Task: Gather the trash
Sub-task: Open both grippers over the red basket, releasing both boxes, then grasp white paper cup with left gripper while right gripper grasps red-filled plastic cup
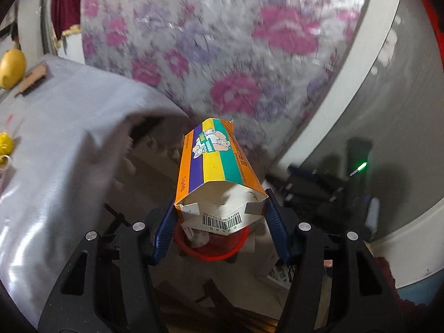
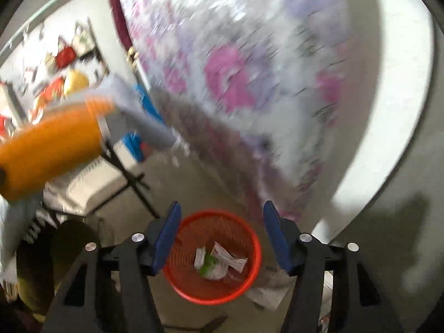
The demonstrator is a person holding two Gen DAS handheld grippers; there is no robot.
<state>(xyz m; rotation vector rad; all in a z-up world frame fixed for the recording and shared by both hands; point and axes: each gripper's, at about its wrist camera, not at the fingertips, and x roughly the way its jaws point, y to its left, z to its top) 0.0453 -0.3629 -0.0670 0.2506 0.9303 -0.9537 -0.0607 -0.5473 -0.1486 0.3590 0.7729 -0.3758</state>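
Note:
My left gripper (image 1: 220, 217) is shut on a striped orange, purple, yellow and green carton (image 1: 213, 163), open end toward the camera, barcode flap down. It hangs over a red mesh waste basket (image 1: 222, 254) on the floor, mostly hidden behind the carton. In the right wrist view the same basket (image 2: 249, 285) sits below between the fingers of my right gripper (image 2: 220, 236), which is open and empty. Crumpled white and green wrappers (image 2: 219, 260) lie in the basket.
A table with a grey cloth (image 1: 55, 144) stands at left with yellow fruit (image 1: 11, 68). A floral curtain (image 1: 222, 41) and white wall fill the back. A blurred orange object (image 2: 52, 149) shows at the left of the right wrist view. Dark gear (image 1: 319, 191) lies at the right.

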